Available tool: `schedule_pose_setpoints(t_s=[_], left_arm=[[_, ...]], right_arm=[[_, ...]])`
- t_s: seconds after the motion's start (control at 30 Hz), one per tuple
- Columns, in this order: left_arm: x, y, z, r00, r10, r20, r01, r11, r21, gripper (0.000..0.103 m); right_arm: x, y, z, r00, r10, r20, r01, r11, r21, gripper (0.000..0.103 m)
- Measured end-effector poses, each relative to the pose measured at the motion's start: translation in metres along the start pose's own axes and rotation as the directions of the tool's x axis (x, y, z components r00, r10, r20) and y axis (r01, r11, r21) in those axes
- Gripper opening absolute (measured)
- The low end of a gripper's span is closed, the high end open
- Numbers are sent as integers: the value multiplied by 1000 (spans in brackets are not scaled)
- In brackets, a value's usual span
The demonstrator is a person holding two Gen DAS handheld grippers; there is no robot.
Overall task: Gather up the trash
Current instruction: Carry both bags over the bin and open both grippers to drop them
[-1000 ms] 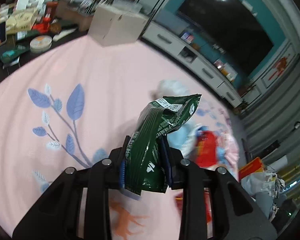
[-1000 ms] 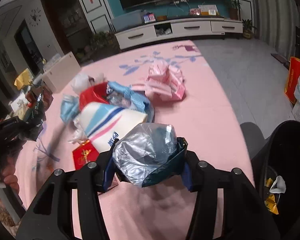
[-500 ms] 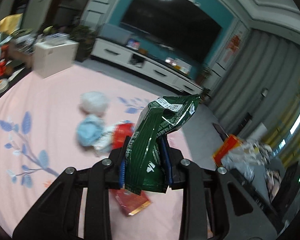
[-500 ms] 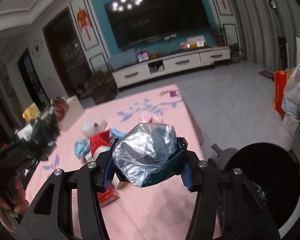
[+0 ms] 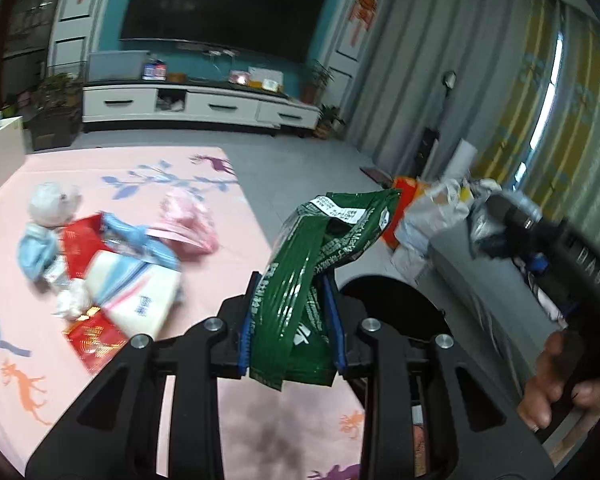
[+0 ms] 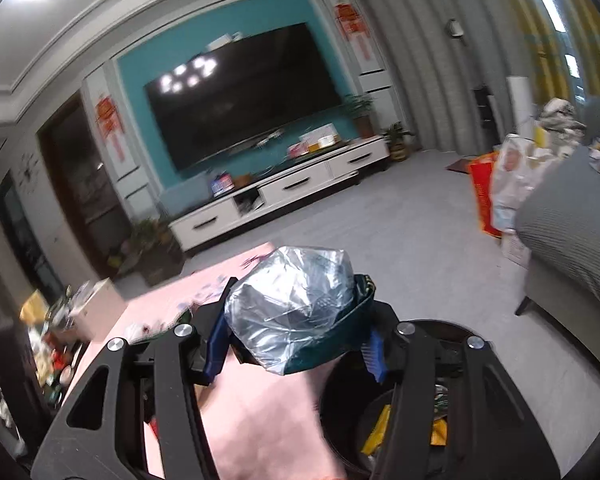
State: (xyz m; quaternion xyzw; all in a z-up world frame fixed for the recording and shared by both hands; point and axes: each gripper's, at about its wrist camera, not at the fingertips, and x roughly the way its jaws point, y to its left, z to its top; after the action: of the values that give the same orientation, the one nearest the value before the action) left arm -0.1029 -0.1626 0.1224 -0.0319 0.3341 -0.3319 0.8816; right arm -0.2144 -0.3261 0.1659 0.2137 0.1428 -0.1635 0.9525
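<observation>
Left gripper [image 5: 291,316]: I have it clamped on a green wrapper [image 5: 316,264], held above the pink mat [image 5: 148,168].
Right gripper [image 6: 296,344]: closed around a crumpled silver bag [image 6: 288,312].
Bin [image 6: 380,408]: black, open, just below my right jaws; yellow scraps inside.
Remaining trash [image 5: 112,264]: heap on mat, left.
</observation>
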Motion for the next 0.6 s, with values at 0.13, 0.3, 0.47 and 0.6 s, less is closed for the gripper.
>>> schedule_pose_setpoints(t_s=[0.13,0.3,0.47,0.6], left_arm=[[23,-27,-3,999,-27,-37,29,999,42,31],[62,-66,-11,990,-72,-118,81,994,74,31],[97,-90,-27,975,-82,-208,103,990,93,31],[123,-101,-39,959,-77,-274,106,990,96,31]], right_arm=[[-1,-36,4,998,-62,7,61,995,81,54],[5,-68,0,992,-124,-35,127,981,149,55],[17,-89,-5,984,-159,-86,173,967,186,55],[34,-104,-13,974,-168,-149,198,956,218,55]])
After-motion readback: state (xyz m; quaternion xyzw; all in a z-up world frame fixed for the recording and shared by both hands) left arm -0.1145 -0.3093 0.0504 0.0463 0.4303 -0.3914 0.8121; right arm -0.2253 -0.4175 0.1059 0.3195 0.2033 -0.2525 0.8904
